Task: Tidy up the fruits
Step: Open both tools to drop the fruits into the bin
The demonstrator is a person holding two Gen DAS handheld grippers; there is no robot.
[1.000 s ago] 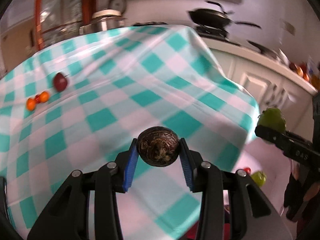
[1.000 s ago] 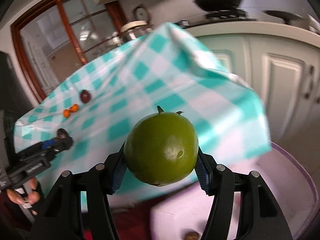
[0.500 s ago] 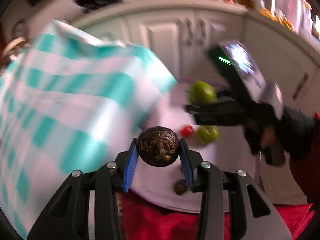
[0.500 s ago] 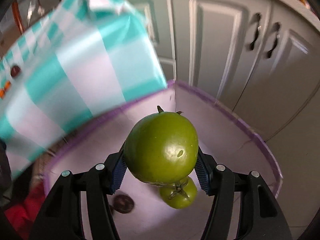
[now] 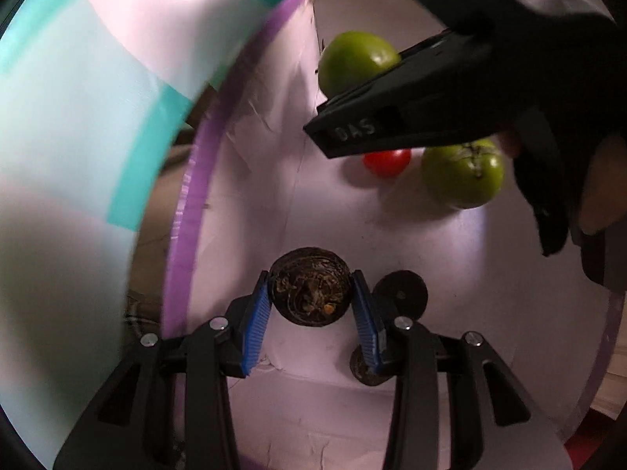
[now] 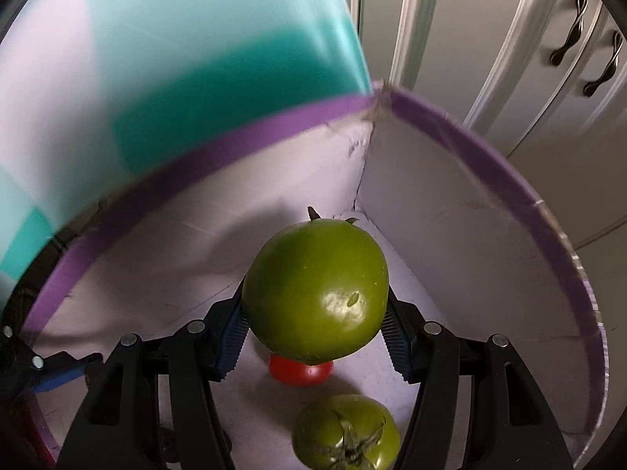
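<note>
My left gripper is shut on a dark wrinkled round fruit and holds it inside a white box with a purple rim. My right gripper is shut on a large green tomato, also inside the box; the tomato shows in the left wrist view behind the right gripper's black finger. On the box floor lie a second green tomato, a small red tomato and two dark round fruits.
The teal and white checked tablecloth hangs close beside the box on the left. White cabinet doors with dark handles stand behind the box. A gloved hand holds the right gripper over the box.
Both grippers have swung from over the table down into the box, each still holding its fruit. The box floor and its fruits are much closer now.
</note>
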